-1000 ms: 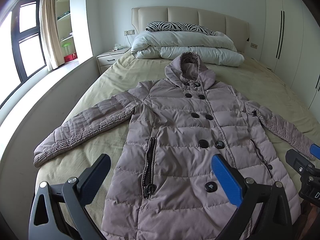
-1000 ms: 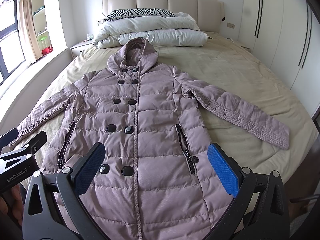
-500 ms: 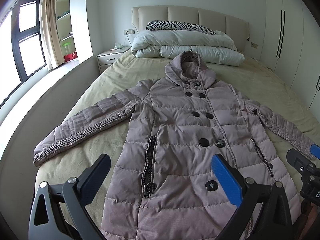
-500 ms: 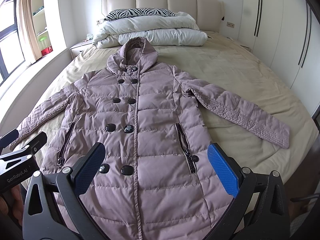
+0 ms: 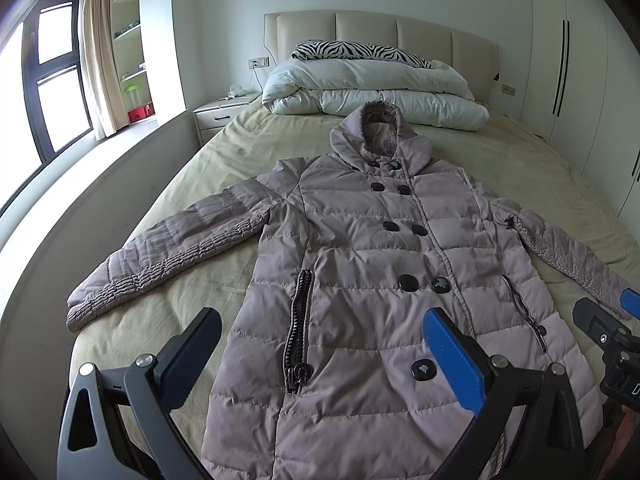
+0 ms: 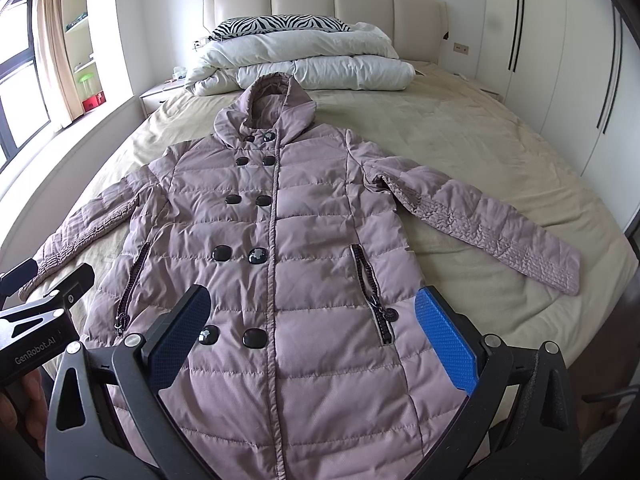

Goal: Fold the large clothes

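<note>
A mauve quilted hooded coat (image 5: 372,264) with black buttons lies flat, front up, on the bed, both sleeves spread out; it also shows in the right wrist view (image 6: 280,240). My left gripper (image 5: 320,354) is open and empty, hovering above the coat's lower left part near the hem. My right gripper (image 6: 312,332) is open and empty above the lower right part. Each gripper shows at the other view's edge: the right one (image 5: 608,324) and the left one (image 6: 44,292).
The bed (image 5: 520,168) has a beige sheet. A folded white duvet (image 5: 372,92) and a zebra pillow (image 5: 360,50) lie at the headboard. A nightstand (image 5: 220,114) and window ledge are left, wardrobes (image 6: 560,60) right.
Both grippers have barely moved; the view of the coat shifted very slightly. The coat lies as before.
</note>
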The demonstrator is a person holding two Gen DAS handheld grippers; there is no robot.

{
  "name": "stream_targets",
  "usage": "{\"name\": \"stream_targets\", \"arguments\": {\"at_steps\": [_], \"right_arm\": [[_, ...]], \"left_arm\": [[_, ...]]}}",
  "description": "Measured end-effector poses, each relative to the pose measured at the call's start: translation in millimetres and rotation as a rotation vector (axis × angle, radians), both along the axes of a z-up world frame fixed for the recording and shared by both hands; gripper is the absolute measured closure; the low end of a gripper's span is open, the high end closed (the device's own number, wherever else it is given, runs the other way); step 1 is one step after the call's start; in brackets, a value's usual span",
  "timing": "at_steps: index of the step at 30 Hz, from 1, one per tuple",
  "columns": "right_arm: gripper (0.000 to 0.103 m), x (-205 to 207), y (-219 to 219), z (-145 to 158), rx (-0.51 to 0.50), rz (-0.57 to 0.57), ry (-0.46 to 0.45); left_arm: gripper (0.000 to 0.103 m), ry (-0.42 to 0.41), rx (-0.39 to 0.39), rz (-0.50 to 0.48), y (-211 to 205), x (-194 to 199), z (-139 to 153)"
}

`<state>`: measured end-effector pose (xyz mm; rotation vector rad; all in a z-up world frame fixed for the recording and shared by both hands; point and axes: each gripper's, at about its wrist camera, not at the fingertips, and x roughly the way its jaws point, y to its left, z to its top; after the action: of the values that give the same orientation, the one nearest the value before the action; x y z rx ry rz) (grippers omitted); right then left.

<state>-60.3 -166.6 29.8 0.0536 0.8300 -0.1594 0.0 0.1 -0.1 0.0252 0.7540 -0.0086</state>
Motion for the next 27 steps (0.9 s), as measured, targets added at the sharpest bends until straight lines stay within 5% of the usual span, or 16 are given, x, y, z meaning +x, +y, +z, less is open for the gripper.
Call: {"name": "stream_targets", "arguments": {"at_steps": [18, 23, 27], "right_arm": [[0.000, 5, -5, 9, 0.012, -0.003, -0.001], [0.000, -1, -30, -14, 0.136, -0.022, -0.027], [0.000, -3, -100, -30, 0.318, -0.120, -0.090]], "left_arm": [[0.000, -0.012, 0.013, -0.002, -1, -1, -3], [0.000, 0.083, -0.091, -0.061, -1, 9, -35], [0.000, 0.160, -0.219, -0.093, 1, 20, -55]]}}
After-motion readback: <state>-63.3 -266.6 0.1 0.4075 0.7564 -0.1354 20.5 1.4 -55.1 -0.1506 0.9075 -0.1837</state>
